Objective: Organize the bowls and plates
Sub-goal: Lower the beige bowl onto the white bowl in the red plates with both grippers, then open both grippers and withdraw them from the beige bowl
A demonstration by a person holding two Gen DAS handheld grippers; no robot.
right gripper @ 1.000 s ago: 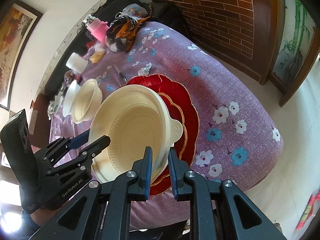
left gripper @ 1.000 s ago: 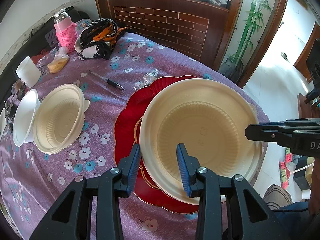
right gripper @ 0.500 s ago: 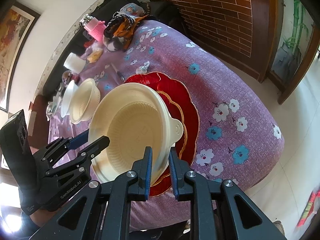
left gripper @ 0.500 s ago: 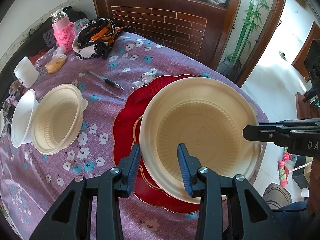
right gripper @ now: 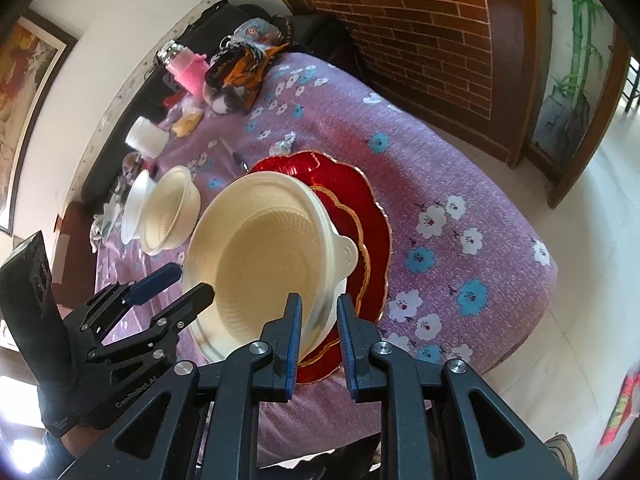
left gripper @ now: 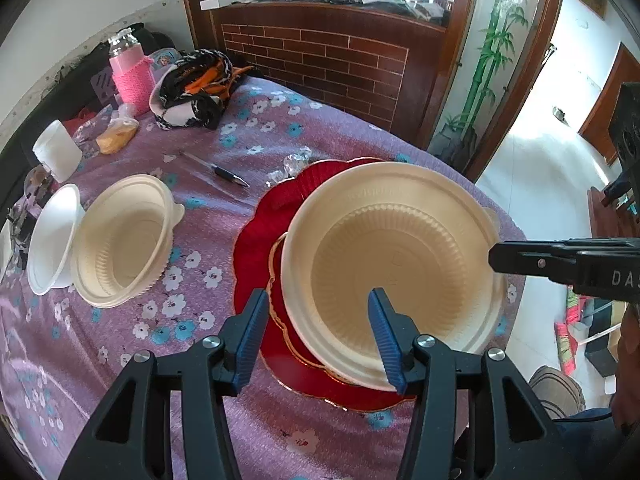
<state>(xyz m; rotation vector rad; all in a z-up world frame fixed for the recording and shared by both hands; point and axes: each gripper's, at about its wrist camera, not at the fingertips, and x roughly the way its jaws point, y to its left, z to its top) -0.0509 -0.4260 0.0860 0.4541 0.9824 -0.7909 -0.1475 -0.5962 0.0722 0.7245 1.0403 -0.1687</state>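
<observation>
A large cream bowl (left gripper: 392, 264) (right gripper: 260, 256) sits over a gold-rimmed red plate, which lies on a bigger red scalloped plate (left gripper: 256, 248) (right gripper: 372, 216). My left gripper (left gripper: 316, 296) (right gripper: 192, 280) straddles the bowl's near rim. Its jaws are opening and the blue pads stand clear of the rim on both sides. At the opposite rim, beside the bowl's tab handle, my right gripper (right gripper: 318, 320) (left gripper: 500, 256) is shut on the bowl's edge. A smaller cream bowl (left gripper: 124, 240) (right gripper: 172, 208) leans against a white bowl (left gripper: 52, 240) at the left.
On the purple flowered tablecloth (left gripper: 180, 312) lie a pen (left gripper: 228, 174), a crumpled wrapper (left gripper: 296, 160), a white cup (left gripper: 56, 150), a pink-sleeved bottle (left gripper: 130, 76) and a bundle of cloth (left gripper: 192, 92). The table's edge runs just right of the red plates. A brick-patterned wooden partition stands behind.
My left gripper's jaws have spread wide apart around the big bowl's rim. The right gripper keeps its hold on the far rim, and the bowl has hardly moved.
</observation>
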